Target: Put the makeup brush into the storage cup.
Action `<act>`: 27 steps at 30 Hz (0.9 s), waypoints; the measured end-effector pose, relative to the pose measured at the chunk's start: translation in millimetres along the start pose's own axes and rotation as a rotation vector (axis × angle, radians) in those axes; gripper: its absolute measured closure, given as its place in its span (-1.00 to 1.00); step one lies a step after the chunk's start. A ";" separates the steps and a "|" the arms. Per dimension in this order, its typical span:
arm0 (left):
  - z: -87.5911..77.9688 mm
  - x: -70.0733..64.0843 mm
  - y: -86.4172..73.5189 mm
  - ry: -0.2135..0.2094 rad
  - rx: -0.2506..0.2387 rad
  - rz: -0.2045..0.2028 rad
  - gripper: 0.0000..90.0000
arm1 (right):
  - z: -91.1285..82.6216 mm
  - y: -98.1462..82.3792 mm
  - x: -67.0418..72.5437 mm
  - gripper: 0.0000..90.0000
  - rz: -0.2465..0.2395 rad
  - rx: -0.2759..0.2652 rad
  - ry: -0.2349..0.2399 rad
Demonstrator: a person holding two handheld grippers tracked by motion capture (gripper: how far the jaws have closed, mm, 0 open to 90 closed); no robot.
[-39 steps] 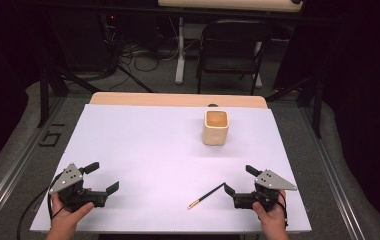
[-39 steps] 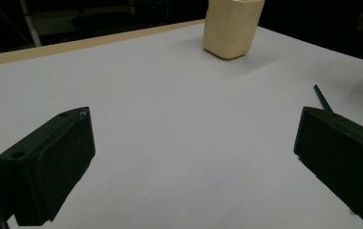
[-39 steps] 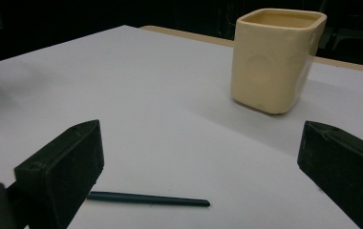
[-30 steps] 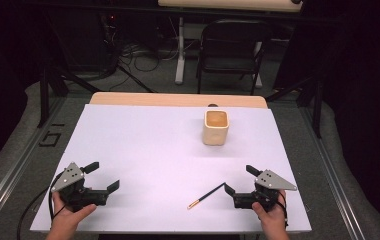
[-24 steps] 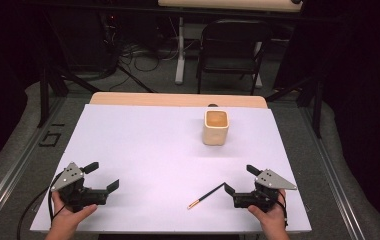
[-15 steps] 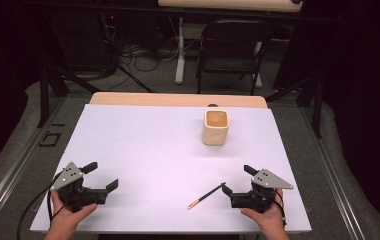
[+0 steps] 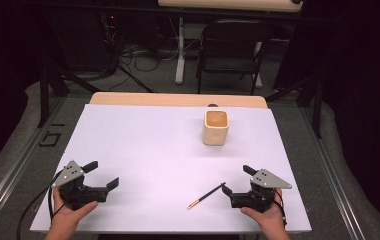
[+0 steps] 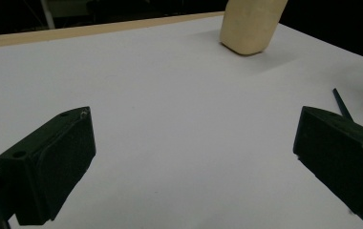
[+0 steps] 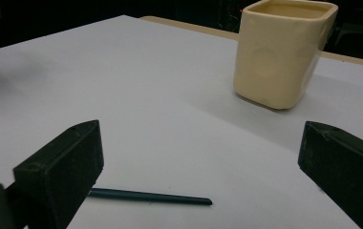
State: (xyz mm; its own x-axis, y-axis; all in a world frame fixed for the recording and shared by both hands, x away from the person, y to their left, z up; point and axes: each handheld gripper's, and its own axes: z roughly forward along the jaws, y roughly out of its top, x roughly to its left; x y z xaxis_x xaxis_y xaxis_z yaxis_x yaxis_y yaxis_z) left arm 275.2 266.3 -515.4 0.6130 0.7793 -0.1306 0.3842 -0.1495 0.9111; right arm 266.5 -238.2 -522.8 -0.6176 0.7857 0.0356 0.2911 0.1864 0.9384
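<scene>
Right gripper near right on counter, jaws spread, pencil just beside lower jaw, cup far, left gripper near left, jaws spread, empty

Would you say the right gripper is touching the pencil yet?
Cannot tell. In the right gripper view the pencil lies flat, one end hidden behind a jaw of the open right gripper; the high view shows no plain gap.

A laboratory or studio recording space: a white-covered worktop stands on grey carpet in a darkened room. Behind it are a black folding chair, loose cables on the floor (running toward dark equipment), and metal stand legs.
</scene>
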 end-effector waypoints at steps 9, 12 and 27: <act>4.4 0.0 7.7 0.025 0.013 0.004 -0.88 | -0.4 5.3 -2.1 -0.81 -0.007 -0.002 -0.019; 5.1 0.4 10.7 0.035 0.021 0.006 -0.84 | 0.3 8.1 -3.5 -0.72 -0.005 -0.005 -0.029; 17.0 6.6 22.6 0.069 0.052 0.006 -0.81 | 8.6 17.8 -4.9 -0.65 -0.005 0.011 -0.038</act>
State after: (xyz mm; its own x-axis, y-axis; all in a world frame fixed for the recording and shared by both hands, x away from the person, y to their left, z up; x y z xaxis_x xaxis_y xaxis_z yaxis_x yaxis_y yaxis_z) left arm 299.6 257.8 -502.2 0.5670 0.8180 -0.0968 0.4171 -0.1838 0.8901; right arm 281.0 -233.6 -509.2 -0.5912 0.8064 0.0175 0.2964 0.1970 0.9345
